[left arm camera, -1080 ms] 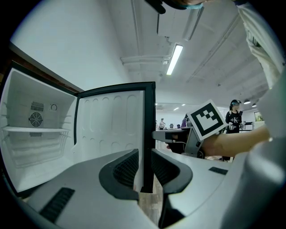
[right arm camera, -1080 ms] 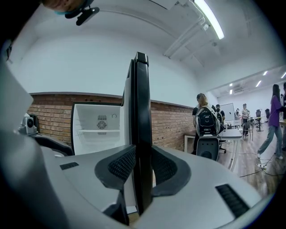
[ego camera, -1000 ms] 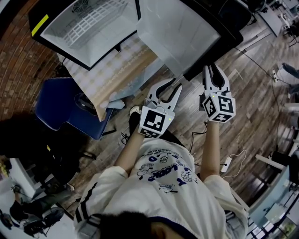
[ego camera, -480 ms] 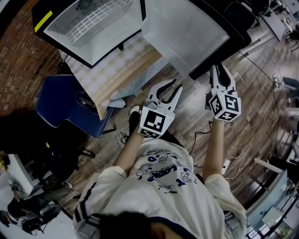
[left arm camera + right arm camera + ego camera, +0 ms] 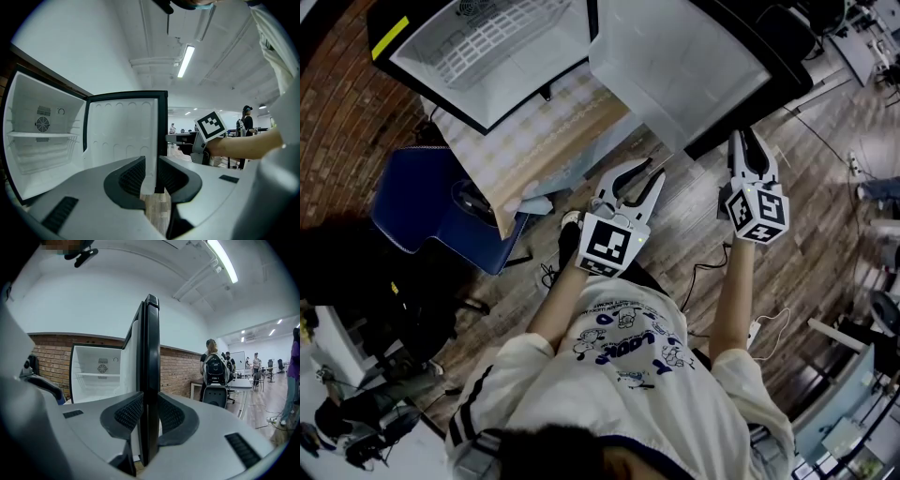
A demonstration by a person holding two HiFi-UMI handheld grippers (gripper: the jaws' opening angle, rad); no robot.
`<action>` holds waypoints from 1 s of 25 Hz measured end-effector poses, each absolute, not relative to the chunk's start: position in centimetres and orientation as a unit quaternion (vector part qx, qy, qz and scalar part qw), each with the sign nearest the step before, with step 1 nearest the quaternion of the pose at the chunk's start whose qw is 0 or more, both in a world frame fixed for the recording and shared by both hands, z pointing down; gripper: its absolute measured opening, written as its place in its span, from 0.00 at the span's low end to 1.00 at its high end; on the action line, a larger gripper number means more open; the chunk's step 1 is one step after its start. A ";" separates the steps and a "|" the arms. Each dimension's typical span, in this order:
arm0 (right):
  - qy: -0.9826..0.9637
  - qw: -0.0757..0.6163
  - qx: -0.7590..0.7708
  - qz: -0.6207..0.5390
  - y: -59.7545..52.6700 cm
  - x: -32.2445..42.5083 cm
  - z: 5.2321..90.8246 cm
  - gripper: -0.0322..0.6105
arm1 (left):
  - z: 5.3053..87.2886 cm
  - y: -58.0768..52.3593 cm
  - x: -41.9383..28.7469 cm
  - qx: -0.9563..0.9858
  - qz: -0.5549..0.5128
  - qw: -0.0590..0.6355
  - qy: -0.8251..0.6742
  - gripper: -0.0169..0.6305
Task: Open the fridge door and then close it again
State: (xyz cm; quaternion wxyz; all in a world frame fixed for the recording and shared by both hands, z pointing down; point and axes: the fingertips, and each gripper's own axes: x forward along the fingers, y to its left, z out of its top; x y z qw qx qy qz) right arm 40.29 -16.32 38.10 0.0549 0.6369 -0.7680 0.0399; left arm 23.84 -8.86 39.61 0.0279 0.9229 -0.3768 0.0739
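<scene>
My left gripper (image 5: 150, 175) is narrowed onto the free edge of the fridge door (image 5: 121, 136). Its ribbed pads sit against the white inner liner on one side and the black outer skin on the other, low down near the door's bottom corner. My right gripper (image 5: 150, 416) straddles that same black edge a little further right. Its jaws have just been closing, with the door between them, and both pads now look to be against it, so I judge that I have the door in both grips. Beyond the jaws the door stands swung well out to the right of the fridge (image 5: 487, 52) and towards me, its white inner face showing. The cabinet gapes on the left, and I can see its bare wire shelf (image 5: 42, 136) and the round vent in the far wall. The fridge sits on a table with a pale checked cloth (image 5: 534, 141), with wood flooring (image 5: 811, 234) under my arms. As for progress, I take the first half as done: the door is fully open. The second half is all left to do. The door is nowhere near the cabinet front, and it has to be swung left and away from me until it meets the frame and seats. With both grippers set on the edge, I read this as the point just ahead of that closing swing.
</scene>
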 end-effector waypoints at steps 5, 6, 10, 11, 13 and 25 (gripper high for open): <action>-0.770 0.056 0.634 0.040 -16.3 40.2 38.2 0.21 | 39.7 -8.8 23.9 0.923 0.074 0.029 -0.376 0.18; -0.771 0.056 0.633 0.040 -16.2 40.1 38.1 0.21 | 39.7 -8.8 23.9 0.923 0.074 0.029 -0.376 0.18; -0.774 0.058 0.629 0.038 -16.0 39.9 37.9 0.21 | 39.4 -8.7 23.9 0.923 0.073 0.028 -0.377 0.18; -0.775 0.059 0.629 0.038 -15.9 39.8 37.9 0.21 | 39.4 -8.6 23.9 0.923 0.073 0.028 -0.377 0.18; -0.776 0.060 0.627 0.037 -15.7 39.6 37.9 0.21 | 39.3 -8.5 23.9 0.923 0.073 0.028 -0.377 0.18; -0.786 0.067 0.614 0.033 -14.5 38.0 38.3 0.19 | 39.7 -7.8 24.2 0.924 0.072 0.029 -0.375 0.18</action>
